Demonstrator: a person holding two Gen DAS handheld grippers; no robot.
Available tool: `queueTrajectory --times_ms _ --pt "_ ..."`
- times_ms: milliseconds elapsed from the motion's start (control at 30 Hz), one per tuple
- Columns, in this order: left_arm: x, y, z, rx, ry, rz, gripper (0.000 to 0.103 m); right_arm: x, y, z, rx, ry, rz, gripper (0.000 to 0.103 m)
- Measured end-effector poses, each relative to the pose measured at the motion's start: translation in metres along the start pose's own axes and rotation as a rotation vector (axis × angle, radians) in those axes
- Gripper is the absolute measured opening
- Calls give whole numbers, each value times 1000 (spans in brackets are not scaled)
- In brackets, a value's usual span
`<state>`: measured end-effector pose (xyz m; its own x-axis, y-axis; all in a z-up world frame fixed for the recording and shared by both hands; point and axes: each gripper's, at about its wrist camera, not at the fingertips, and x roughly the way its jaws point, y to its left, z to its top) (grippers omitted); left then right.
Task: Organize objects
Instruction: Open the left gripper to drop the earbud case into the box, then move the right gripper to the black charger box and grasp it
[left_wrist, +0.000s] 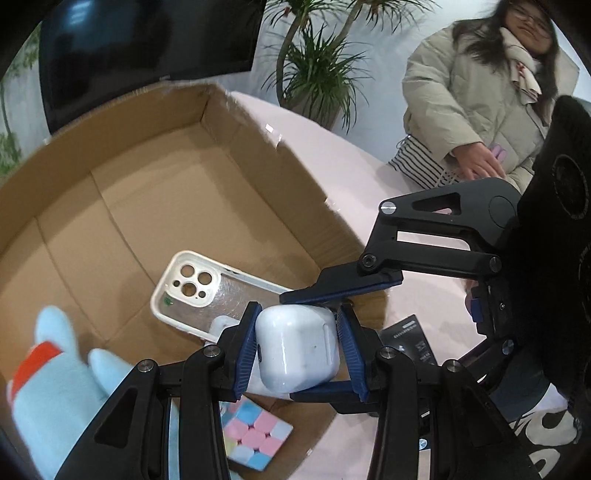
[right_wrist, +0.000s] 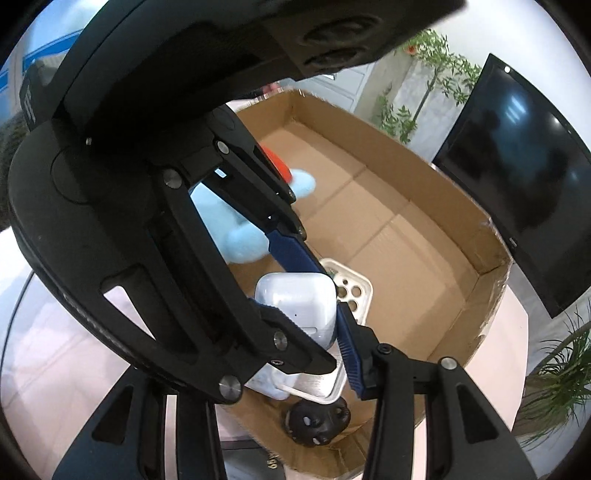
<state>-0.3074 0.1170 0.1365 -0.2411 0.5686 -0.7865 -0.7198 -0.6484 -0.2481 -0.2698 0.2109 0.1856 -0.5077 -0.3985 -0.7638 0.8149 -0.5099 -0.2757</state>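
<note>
Both hand-held grippers (left_wrist: 297, 350) (right_wrist: 295, 310) clamp the white earbud case (left_wrist: 295, 350); long axis upright over the cardboard box (left_wrist: 110, 192).

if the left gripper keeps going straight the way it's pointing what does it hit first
Probably the phone case lying on the cardboard box floor, just beyond the earbuds case the left gripper holds; depth is unclear.

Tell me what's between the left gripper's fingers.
A white earbud case, clamped by the left gripper; the left wrist view shows it, the right gripper pinching it too.
</note>
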Motion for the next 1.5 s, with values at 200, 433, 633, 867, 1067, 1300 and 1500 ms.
queueTrajectory --times_ms 200,433,633,867,1067,1300,1500 --pt "30 4 -1 -34 13 46 42 24 -13 -19 52 46 -3 41" --pt "15 -3 -17 -116 -41 184 65 1 -27 -46 149 12 -53 63" --pt "-15 -59 -74 -81 -117 61 86 -55 -23 -105 284 -39 -14 79" --pt "34 -115 -156 -58 -104 7 89 -66 -22 -198 467 -29 131 82" --pt "70 -107 -163 -176 -153 -31 89 -21 -47 -233 746 -86 319 82" --pt "66 -113 -175 -95 -82 -115 90 -16 10 -220 599 9 477 89" --pt "45 -135 -212 63 -41 -182 95 -56 80 -236 522 14 532 93"
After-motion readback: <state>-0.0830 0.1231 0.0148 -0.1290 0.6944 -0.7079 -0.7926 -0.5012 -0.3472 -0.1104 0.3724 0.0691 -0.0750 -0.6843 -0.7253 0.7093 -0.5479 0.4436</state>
